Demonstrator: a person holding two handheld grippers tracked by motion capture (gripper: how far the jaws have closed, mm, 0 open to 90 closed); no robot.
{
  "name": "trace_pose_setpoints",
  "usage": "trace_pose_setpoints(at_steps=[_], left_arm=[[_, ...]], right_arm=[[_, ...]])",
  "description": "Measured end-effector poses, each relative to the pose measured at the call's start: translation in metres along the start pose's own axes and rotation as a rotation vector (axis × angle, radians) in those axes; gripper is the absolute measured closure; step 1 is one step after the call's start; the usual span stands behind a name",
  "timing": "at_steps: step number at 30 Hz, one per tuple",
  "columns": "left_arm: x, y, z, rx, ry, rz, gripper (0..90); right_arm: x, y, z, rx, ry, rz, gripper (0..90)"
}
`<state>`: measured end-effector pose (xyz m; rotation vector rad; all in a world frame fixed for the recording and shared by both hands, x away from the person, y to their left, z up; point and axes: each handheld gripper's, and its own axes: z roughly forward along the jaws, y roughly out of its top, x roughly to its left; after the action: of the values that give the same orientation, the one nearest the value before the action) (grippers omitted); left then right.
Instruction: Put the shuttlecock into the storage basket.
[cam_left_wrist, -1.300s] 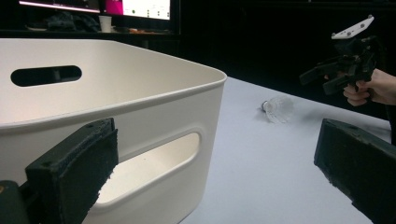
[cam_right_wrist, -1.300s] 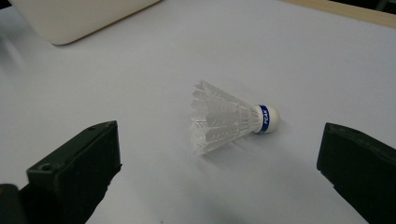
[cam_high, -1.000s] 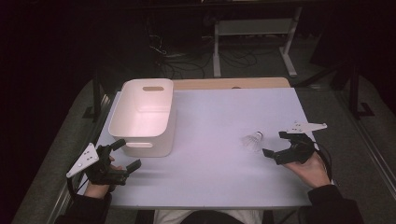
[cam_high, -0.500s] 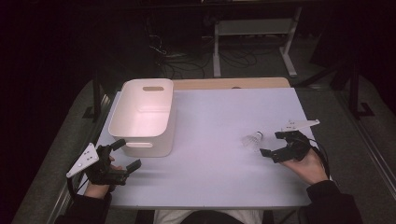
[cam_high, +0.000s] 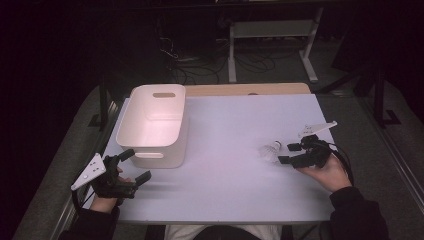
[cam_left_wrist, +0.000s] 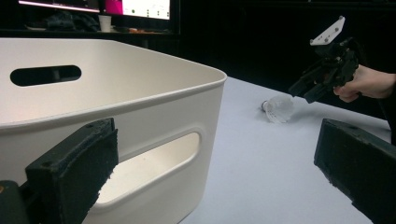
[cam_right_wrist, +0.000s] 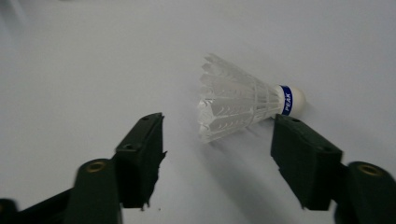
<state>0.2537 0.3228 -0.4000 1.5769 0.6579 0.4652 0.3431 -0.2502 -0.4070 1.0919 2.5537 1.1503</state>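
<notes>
White plastic bin (cam_high: 152, 126) — hollow, shuttlecock (cam_high: 270, 150) well apart

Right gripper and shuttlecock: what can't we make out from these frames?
- Contact: in the right gripper view the shuttlecock lies ahead of the right gripper, whose jaws have just been closing; whether a pad touches it can't be told.
- High view: shuttlecock too small for any detail.
- Left gripper view: tub floor hidden by its near wall.
</notes>
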Motion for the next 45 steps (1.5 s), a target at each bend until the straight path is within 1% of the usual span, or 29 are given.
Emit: trace_pose_setpoints(at_steps=[3, 5, 6, 7, 8, 9, 10, 11, 12, 13, 14, 15, 19, 20, 22, 23, 25, 27, 32, 33, 38, 42, 43, 45], left_arm=[[0.000, 0.000, 0.000, 0.000, -0.001, 0.000, 0.0], [0.000, 0.000, 0.000, 0.000, 0.000, -0.001, 0.0], [0.000, 0.000, 0.000, 0.000, 0.000, -0.001, 0.0], [0.000, 0.000, 0.000, 0.000, 0.000, -0.001, 0.0], [0.000, 0.000, 0.000, 0.000, 0.000, -0.001, 0.0], [0.000, 0.000, 0.000, 0.000, 0.000, 0.000, 0.0], [0.000, 0.000, 0.000, 0.000, 0.000, 0.000, 0.0], [0.000, 0.000, 0.000, 0.000, 0.000, -0.001, 0.0], [0.000, 0.000, 0.000, 0.000, 0.000, -0.001, 0.0], [0.000, 0.000, 0.000, 0.001, 0.000, -0.001, 0.0], [0.000, 0.000, 0.000, 0.000, 0.000, 0.000, 0.0], [0.000, 0.000, 0.000, 0.000, -0.001, 0.000, 0.0], [0.000, 0.000, 0.000, 0.000, -0.001, 0.000, 0.0], [0.000, 0.000, 0.000, 0.000, -0.001, 0.000, 0.0], [0.000, 0.000, 0.000, 0.000, -0.001, 0.000, 0.0], [0.000, 0.000, 0.000, 0.000, -0.001, 0.000, 0.0], [0.000, 0.000, 0.000, 0.000, -0.002, 0.000, 0.0], [0.000, 0.000, 0.000, 0.000, -0.001, 0.000, 0.0], [0.000, 0.000, 0.000, 0.000, -0.001, 0.000, 0.0], [0.000, 0.000, 0.000, 0.000, -0.002, 0.000, 0.0], [0.000, 0.000, 0.000, 0.000, -0.003, 0.001, 0.0], [0.000, 0.000, 0.000, 0.000, -0.004, 0.001, 0.0], [0.000, 0.000, 0.000, 0.000, -0.004, 0.001, 0.0], [0.000, 0.000, 0.000, 0.001, -0.004, 0.001, 0.0]], right_arm=[[-0.001, 0.000, 0.000, 0.002, 0.001, -0.001, 39.6], [-0.003, 0.002, 0.000, 0.010, 0.005, 0.005, 47.8], [-0.003, 0.002, 0.000, 0.010, 0.005, 0.005, 47.8], [-0.004, 0.003, 0.000, 0.009, 0.005, 0.006, 51.5], [-0.005, 0.004, 0.000, 0.014, 0.004, 0.016, 57.0], [-0.006, 0.004, 0.000, 0.015, 0.005, 0.017, 59.1], [-0.007, 0.004, 0.001, 0.017, 0.004, 0.016, 63.1], [-0.007, 0.004, 0.001, 0.017, 0.004, 0.016, 63.1], [-0.008, 0.004, 0.003, 0.023, 0.006, 0.016, 66.8], [-0.008, 0.004, 0.003, 0.023, 0.006, 0.016, 66.8], [-0.008, 0.004, 0.004, 0.035, 0.007, 0.020, 70.8], [-0.008, 0.004, 0.004, 0.035, 0.007, 0.020, 70.8], [-0.009, 0.005, 0.006, 0.047, 0.008, 0.019, 75.4], [-0.010, 0.005, 0.008, 0.056, 0.009, 0.017, 79.7], [-0.010, 0.006, 0.010, 0.067, 0.010, 0.014, 84.9], [-0.010, 0.006, 0.010, 0.067, 0.010, 0.014, 84.9], [-0.011, 0.006, 0.012, 0.081, 0.005, 0.015, 88.3], [-0.012, 0.005, 0.015, 0.103, 0.000, 0.016, 88.8], [-0.013, 0.004, 0.016, 0.113, 0.000, 0.016, 88.9], [-0.015, 0.003, 0.022, 0.148, 0.012, 0.027, 89.0], [-0.013, 0.005, 0.028, 0.166, 0.026, 0.021, 89.0], [-0.013, 0.005, 0.029, 0.167, 0.029, 0.019, 89.0], [-0.012, 0.006, 0.033, 0.174, 0.034, 0.015, 89.0], [-0.012, 0.006, 0.034, 0.174, 0.035, 0.013, 89.0]])
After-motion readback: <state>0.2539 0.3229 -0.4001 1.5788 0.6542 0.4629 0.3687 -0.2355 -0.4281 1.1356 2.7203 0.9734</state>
